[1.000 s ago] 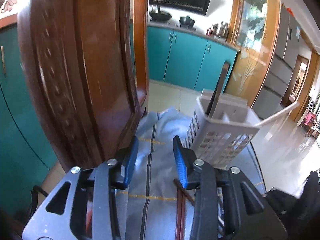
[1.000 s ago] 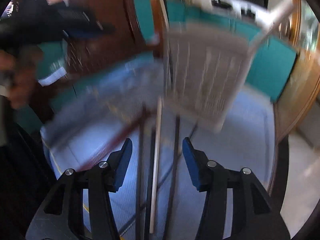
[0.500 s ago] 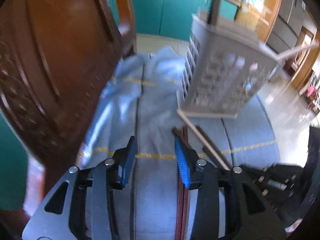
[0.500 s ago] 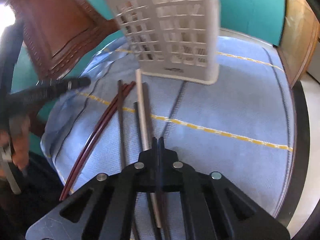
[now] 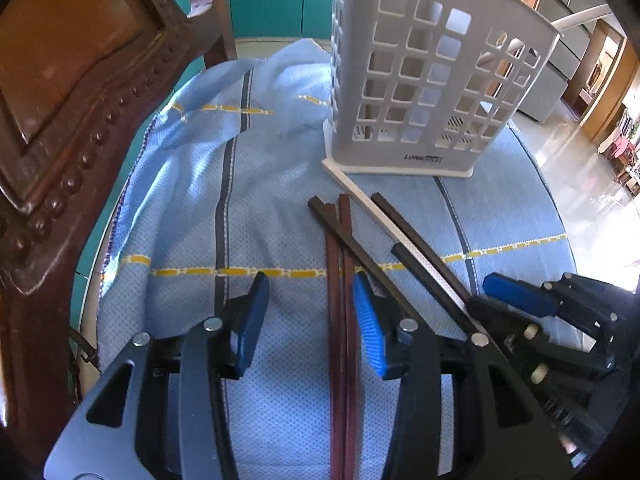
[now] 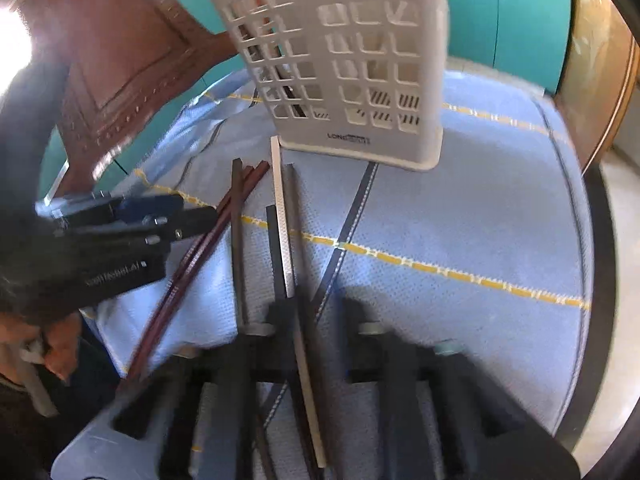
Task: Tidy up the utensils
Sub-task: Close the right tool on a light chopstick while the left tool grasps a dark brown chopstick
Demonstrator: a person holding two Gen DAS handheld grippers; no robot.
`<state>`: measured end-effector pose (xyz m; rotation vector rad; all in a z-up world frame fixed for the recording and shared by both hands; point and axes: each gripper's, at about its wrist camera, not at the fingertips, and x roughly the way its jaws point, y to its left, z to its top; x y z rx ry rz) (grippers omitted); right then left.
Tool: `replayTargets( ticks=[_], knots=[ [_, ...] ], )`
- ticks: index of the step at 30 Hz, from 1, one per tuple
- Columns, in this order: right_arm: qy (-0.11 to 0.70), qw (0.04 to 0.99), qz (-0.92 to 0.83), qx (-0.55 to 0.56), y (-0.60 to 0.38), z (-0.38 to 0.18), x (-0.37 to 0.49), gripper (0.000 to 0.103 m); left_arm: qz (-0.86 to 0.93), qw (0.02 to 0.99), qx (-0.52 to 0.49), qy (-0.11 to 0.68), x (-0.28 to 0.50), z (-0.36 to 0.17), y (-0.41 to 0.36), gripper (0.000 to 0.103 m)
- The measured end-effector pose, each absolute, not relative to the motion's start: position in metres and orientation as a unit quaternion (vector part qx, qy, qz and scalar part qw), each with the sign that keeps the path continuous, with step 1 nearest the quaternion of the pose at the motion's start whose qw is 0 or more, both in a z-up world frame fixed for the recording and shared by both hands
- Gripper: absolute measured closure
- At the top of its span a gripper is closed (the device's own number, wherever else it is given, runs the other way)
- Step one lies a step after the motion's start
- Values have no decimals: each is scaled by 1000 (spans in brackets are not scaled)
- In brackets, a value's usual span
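Note:
Several chopsticks lie on a blue cloth [image 5: 192,184]: a reddish-brown pair [image 5: 340,280], dark ones [image 5: 416,236] and a white one [image 5: 376,216]. A white slotted utensil holder [image 5: 432,80] stands upright behind them, also in the right wrist view [image 6: 352,60]. My left gripper [image 5: 310,320] is open low over the cloth, the reddish pair [image 6: 208,240] between its fingers. My right gripper [image 6: 312,316] is blurred and open, with the white chopstick [image 6: 282,220] and dark ones between its fingers. It shows in the left wrist view [image 5: 496,300] to the right.
A carved wooden chair back [image 5: 72,92] stands close at the left of the round table. Teal cabinets [image 6: 520,20] are behind. The table's dark edge [image 6: 600,280] curves at the right.
My right gripper was shut half a second ago and is now open around the chopsticks. My left gripper has dropped lower and nearer the reddish pair.

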<state>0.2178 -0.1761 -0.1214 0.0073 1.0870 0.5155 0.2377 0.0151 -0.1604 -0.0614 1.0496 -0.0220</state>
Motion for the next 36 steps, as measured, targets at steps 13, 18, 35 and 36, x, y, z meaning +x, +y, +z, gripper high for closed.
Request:
replayTargets(
  ticks=[13,18,35,36],
  knots=[
    [514,838,177,36,-225,-109,227,92,-11,858,-54,511,242,-165,28,57],
    [519,836,175,28,-219,-114,229,75,-19,859,-41,510,241,-166,17,56],
    [524,835,169,19,-204,-122,233,70,-74,875,-41,478,230,-153,0,90],
    [524,835,170,19,-204,-122,233,70,-74,876,-36,475,228,-151,-2,90]
  ],
)
